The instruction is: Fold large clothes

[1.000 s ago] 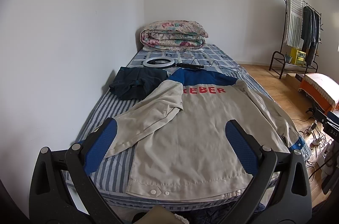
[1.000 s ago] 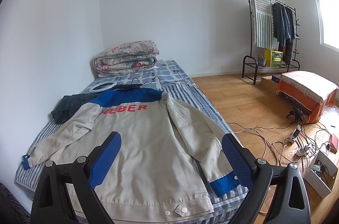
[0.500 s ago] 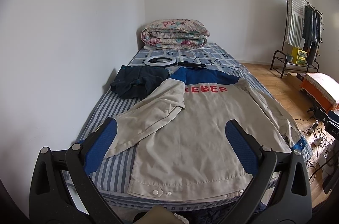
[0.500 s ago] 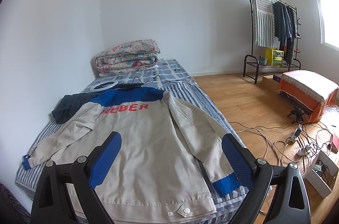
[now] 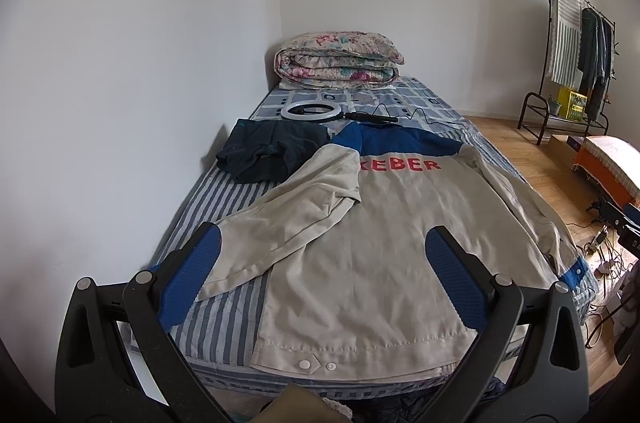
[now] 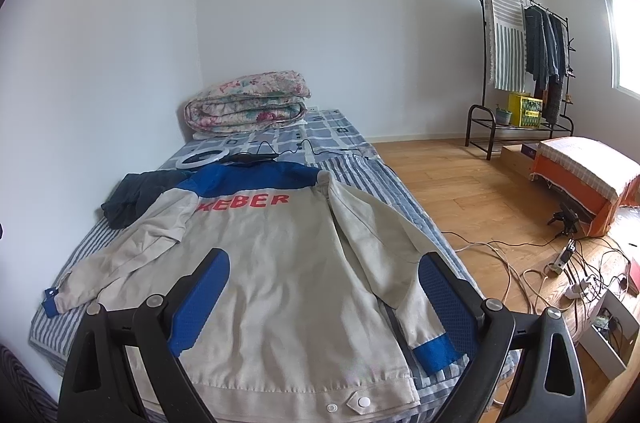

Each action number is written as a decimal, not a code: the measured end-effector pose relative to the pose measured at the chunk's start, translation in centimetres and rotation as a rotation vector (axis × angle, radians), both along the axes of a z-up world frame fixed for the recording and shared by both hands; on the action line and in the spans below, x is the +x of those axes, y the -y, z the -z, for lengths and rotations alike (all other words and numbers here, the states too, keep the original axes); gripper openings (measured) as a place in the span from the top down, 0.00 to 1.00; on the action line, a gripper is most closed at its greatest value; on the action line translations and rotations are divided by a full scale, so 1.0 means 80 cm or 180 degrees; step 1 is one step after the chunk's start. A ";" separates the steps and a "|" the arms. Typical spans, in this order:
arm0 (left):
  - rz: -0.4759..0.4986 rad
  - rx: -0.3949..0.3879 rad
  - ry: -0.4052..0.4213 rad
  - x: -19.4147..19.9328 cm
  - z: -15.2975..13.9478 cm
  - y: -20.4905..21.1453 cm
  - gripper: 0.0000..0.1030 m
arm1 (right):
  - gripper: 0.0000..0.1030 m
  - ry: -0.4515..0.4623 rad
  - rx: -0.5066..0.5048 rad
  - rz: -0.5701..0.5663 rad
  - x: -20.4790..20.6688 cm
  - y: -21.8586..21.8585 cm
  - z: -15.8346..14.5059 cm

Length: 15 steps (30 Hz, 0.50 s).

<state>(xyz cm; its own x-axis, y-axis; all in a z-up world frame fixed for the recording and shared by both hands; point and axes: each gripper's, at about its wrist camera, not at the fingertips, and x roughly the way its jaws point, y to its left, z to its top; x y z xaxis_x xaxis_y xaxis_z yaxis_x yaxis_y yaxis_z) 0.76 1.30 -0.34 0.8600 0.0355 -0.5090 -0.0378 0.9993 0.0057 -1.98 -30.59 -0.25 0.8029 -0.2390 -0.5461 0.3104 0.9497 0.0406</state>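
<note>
— Where does the jacket [image 5: 360, 243] lie from you?

— Flat on the bed [image 5: 224, 199], back side up, its long axis running straight away from me: hem nearest, blue collar end farthest. Both my grippers hang above the hem end, touching nothing.

— And your fingers?

— My left gripper [image 5: 320, 263] is spread wide and holds nothing; my right gripper [image 6: 324, 283] likewise.

— Which sleeve goes to which hand?

— The left sleeve [image 5: 288, 223] angles out toward the wall, nearer my left. The right sleeve [image 6: 384, 255] runs along the bed's floor-side edge, cuff just ahead of my right fingers. I judge sleeves fold inward first.
</note>
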 end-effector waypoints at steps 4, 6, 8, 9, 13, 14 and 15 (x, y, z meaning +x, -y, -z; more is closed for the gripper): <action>-0.0024 0.0041 -0.0024 0.007 0.005 -0.006 0.00 | 0.06 -0.0053 -0.0026 -0.0002 0.005 -0.003 0.004; -0.0029 0.0078 -0.0026 0.010 0.009 -0.008 0.00 | 0.06 -0.0083 -0.0027 0.0015 0.008 -0.004 0.006; -0.0031 0.0106 -0.0036 0.017 0.014 -0.014 0.00 | 0.06 -0.0120 -0.0031 0.0050 0.010 -0.004 0.008; -0.0046 0.0125 -0.0049 0.020 0.017 -0.017 0.00 | 0.06 -0.0136 -0.0041 0.0072 0.013 -0.004 0.008; -0.0025 0.0129 -0.0156 0.040 0.031 -0.032 0.00 | 0.06 -0.0160 -0.0079 0.0117 0.017 -0.008 0.007; -0.0029 0.0136 -0.0174 0.045 0.034 -0.036 0.00 | 0.06 -0.0164 -0.0098 0.0125 0.018 -0.009 0.006; -0.0040 0.0149 -0.0189 0.051 0.037 -0.040 0.00 | 0.06 -0.0173 -0.0113 0.0131 0.020 -0.010 0.006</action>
